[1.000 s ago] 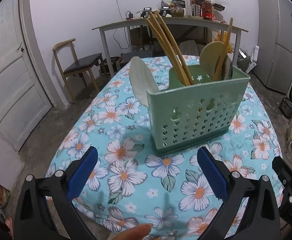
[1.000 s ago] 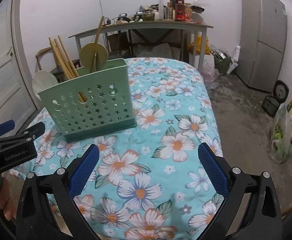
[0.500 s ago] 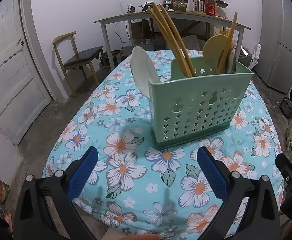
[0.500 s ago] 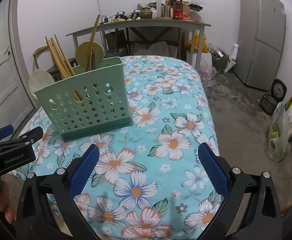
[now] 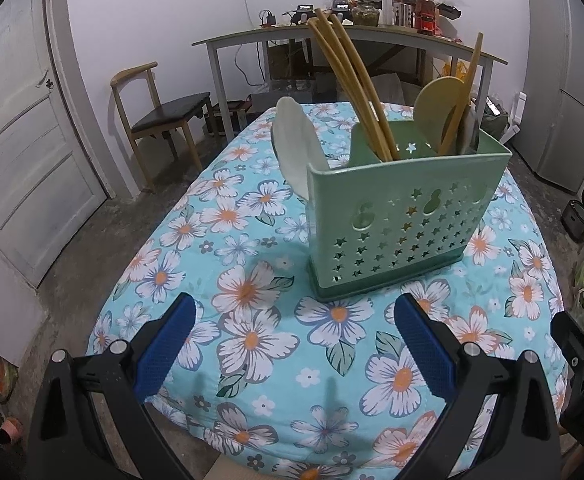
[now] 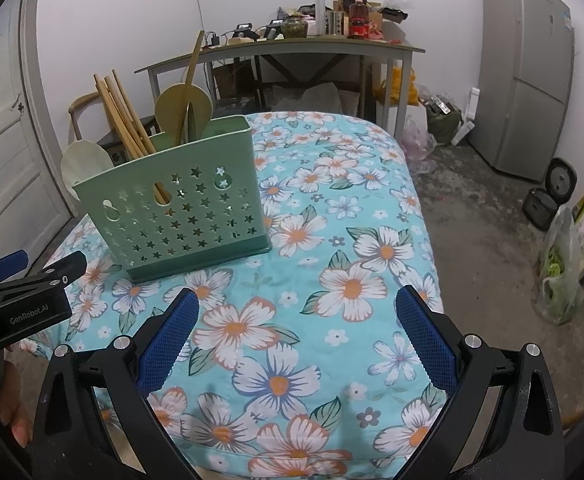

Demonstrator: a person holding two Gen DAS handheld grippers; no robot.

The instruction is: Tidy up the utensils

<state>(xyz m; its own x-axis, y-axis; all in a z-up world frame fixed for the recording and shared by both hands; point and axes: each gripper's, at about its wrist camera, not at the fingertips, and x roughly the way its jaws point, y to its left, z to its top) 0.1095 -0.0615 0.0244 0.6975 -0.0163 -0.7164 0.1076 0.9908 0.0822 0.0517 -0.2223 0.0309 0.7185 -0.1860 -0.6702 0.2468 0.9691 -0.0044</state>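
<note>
A green perforated utensil holder (image 5: pixel 395 220) stands upright on the floral tablecloth (image 5: pixel 252 340); it also shows in the right wrist view (image 6: pixel 180 216). Inside it are wooden chopsticks (image 5: pixel 351 88), a beige paddle (image 5: pixel 439 108) and a thin wooden stick (image 5: pixel 461 92). A white paddle (image 5: pixel 295 148) leans at its left end. My left gripper (image 5: pixel 293 344) is open and empty, held back from the holder near the table's front edge. My right gripper (image 6: pixel 297 344) is open and empty over the cloth, right of the holder.
A wooden chair (image 5: pixel 160 112) and a white door (image 5: pixel 16 152) stand at the left. A cluttered grey table (image 5: pixel 351 36) is behind. A grey fridge (image 6: pixel 527 76) and bags on the floor (image 6: pixel 563 276) are at the right.
Both grippers have drawn back and risen a little from the holder. Both stay open and empty. The holder has not moved.
</note>
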